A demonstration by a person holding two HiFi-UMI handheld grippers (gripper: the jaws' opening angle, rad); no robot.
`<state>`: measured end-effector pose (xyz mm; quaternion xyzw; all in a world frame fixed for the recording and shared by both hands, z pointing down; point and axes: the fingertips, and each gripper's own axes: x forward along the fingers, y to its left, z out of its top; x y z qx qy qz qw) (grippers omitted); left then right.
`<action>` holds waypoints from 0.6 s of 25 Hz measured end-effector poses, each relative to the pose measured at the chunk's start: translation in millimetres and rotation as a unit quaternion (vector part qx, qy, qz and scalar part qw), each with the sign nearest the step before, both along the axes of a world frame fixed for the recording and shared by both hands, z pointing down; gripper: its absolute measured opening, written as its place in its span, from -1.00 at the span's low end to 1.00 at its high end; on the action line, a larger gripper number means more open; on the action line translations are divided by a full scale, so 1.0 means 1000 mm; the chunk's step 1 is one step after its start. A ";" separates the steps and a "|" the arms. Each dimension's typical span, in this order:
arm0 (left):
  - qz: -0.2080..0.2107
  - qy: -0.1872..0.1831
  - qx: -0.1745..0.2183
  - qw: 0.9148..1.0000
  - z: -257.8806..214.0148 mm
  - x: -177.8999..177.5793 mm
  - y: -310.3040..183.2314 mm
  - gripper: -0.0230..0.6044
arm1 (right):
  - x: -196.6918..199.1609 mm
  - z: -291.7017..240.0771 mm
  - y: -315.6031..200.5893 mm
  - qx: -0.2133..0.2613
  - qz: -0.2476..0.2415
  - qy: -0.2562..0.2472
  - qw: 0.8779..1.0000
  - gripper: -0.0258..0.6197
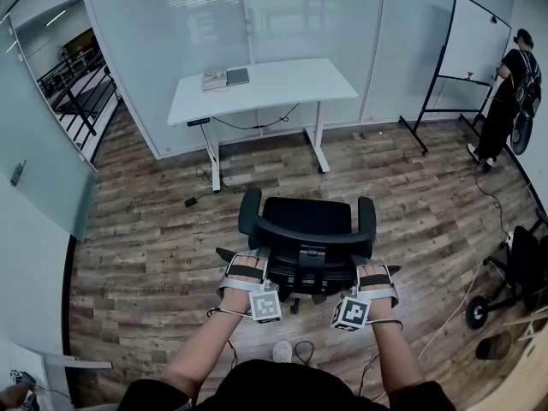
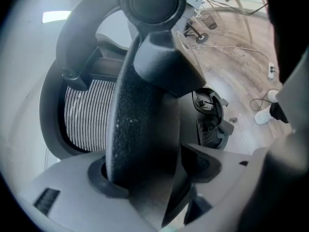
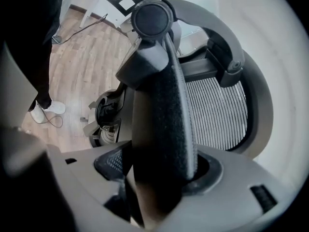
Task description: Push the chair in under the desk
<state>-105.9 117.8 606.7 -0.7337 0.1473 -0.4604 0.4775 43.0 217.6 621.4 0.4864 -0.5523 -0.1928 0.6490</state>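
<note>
across a room floored in dark wood planks (image 1: 145, 229) and walled with frosted glass panels (image 1: 163, 50), a white desk (image 1: 282, 84) stands at the far side with a couple of books (image 1: 224, 79) lying at its left rear corner and a cable drooping beneath it. off to the right a whiteboard (image 1: 475, 37) stands on a stand, and a person (image 1: 507, 92) in dark clothes stands just beside it. both bare forearms reach forward from the bottom of the head view, roughly parallel, wrists level. the left gripper (image 1: 246, 268) and the right gripper (image 1: 375, 274) sit at the two sides of the chair back, their marker cubes turned toward the camera. the black chair (image 1: 308, 221) stands mid-floor, well apart from the desk and not under it, its seat turned toward the desk and its back toward the wearer. seen from the left gripper view, the grey jaws are closed around a rough black upright bar (image 2: 130, 110) of the chair, with the mesh back (image 2: 89, 115) just beyond it on the left. the right gripper view mirrors this: jaws clamped on a matching bar (image 3: 169, 115), mesh (image 3: 217, 110) on the right.
</note>
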 end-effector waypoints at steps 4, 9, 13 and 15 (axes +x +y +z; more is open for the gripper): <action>0.009 -0.005 0.010 1.000 0.001 0.015 -0.010 0.17 | 0.017 -0.002 -0.009 0.000 0.005 0.006 1.000 -0.02; 0.007 -0.053 0.022 0.998 0.010 0.013 -0.022 0.20 | 0.027 0.001 -0.024 0.008 0.002 0.001 1.000 -0.01; 0.005 -0.047 0.029 0.998 0.010 0.019 -0.024 0.24 | 0.037 0.002 -0.032 0.008 -0.004 -0.002 1.000 -0.01; -0.003 -0.030 0.016 0.999 0.009 0.026 -0.022 0.24 | 0.043 0.002 -0.037 0.009 -0.009 -0.004 1.000 0.00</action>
